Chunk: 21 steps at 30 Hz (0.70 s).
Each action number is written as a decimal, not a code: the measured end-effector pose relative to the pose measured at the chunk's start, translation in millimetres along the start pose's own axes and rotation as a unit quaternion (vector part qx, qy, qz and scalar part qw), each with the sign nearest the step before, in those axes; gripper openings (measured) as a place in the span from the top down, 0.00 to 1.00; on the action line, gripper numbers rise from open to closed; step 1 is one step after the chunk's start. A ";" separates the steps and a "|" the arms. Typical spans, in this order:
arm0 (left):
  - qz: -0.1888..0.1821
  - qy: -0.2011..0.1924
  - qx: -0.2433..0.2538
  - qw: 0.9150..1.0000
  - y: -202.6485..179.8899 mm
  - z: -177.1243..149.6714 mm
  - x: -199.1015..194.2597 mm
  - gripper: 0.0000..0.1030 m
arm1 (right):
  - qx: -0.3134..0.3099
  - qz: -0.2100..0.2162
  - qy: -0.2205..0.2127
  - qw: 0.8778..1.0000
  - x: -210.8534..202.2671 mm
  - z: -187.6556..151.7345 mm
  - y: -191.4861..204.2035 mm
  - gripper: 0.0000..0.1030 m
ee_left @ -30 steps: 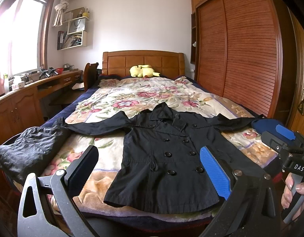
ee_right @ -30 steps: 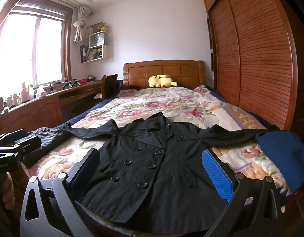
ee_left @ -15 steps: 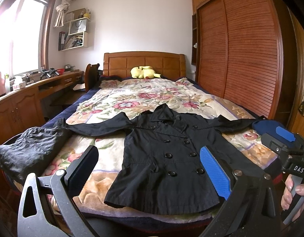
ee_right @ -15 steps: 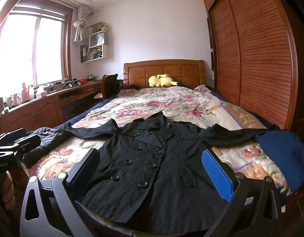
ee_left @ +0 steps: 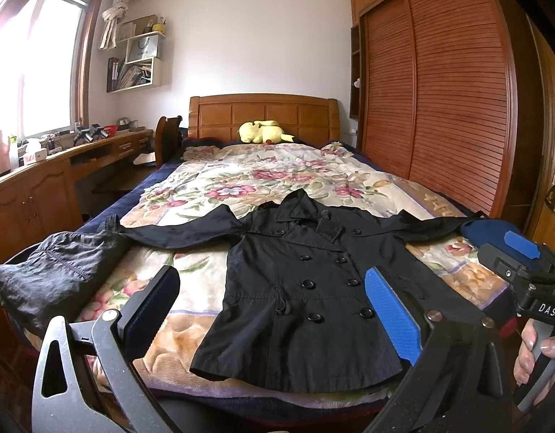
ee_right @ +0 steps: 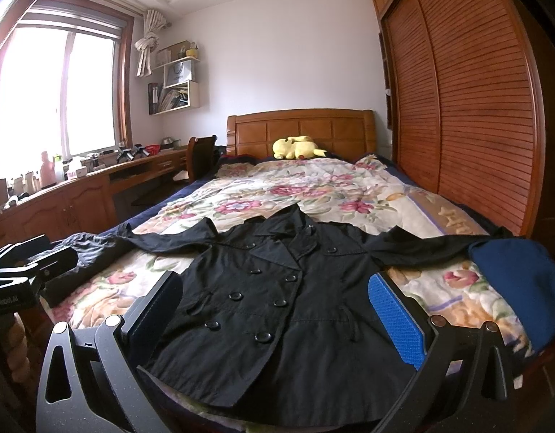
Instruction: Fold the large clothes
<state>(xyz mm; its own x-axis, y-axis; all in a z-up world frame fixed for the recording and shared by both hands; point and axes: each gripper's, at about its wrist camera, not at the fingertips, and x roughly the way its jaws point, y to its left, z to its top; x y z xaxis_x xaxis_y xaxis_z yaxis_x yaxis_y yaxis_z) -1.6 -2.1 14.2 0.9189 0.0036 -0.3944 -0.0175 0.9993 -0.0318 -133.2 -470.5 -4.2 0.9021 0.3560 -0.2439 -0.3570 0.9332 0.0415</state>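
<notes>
**Black coat spread flat on bed, both grippers released**

Lower frame, left wrist view: left gripper point(ee_left: 273, 310) spread wide, gripping nothing, above the foot of the bed. Lower frame, right wrist view: right gripper point(ee_right: 277, 312) likewise released and bare. Centre: black double-breasted button coat point(ee_left: 309, 288) lying front-up on the floral quilted bed cover point(ee_left: 263, 176), sleeves stretched out left and right. Lower left: crumpled dark grey garment point(ee_left: 50, 274) at the bed edge. Right edge: folded blue cloth point(ee_right: 519, 285) touching the sleeve end. Far centre: yellow plush toy point(ee_left: 263, 131) against the wooden headboard point(ee_left: 263, 113).
</notes>
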 end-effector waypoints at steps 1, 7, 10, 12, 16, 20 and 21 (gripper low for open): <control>0.000 0.000 -0.001 1.000 0.0 0.2 -0.1 0.00 | 0.000 0.000 0.000 1.000 -0.4 0.1 -0.1 0.01; -0.001 -0.001 -0.001 1.000 -0.2 -0.3 -0.4 0.00 | 0.000 0.002 -0.002 1.000 -2.1 0.0 0.6 0.01; 0.000 -0.001 0.000 1.000 -0.6 -0.4 -0.3 0.00 | 0.001 0.003 -0.003 1.000 -3.1 0.3 0.7 0.01; 0.000 -0.002 0.000 1.000 -0.1 -0.9 -0.6 0.00 | 0.000 0.004 -0.004 1.000 -3.6 -0.1 0.7 0.01; 0.000 -0.002 -0.001 1.000 0.3 -1.0 -0.9 0.00 | 0.000 0.004 -0.004 1.000 -4.4 -0.9 0.4 0.01; 0.002 0.000 0.000 1.000 -4.2 2.5 0.8 0.00 | 0.000 0.004 -0.004 1.000 -4.3 -0.8 0.3 0.01; 0.003 0.001 0.001 1.000 -5.5 3.4 1.7 0.00 | 0.001 0.004 -0.003 1.000 -3.9 -0.9 0.4 0.01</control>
<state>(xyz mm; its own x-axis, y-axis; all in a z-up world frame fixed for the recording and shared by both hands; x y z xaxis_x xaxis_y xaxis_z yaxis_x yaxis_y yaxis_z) 1.4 -7.5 16.9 0.9180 0.0091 -0.3965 -0.0222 0.9993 -0.0285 -137.1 -471.6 -4.2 0.9004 0.3647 -0.2373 -0.3649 0.9300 0.0446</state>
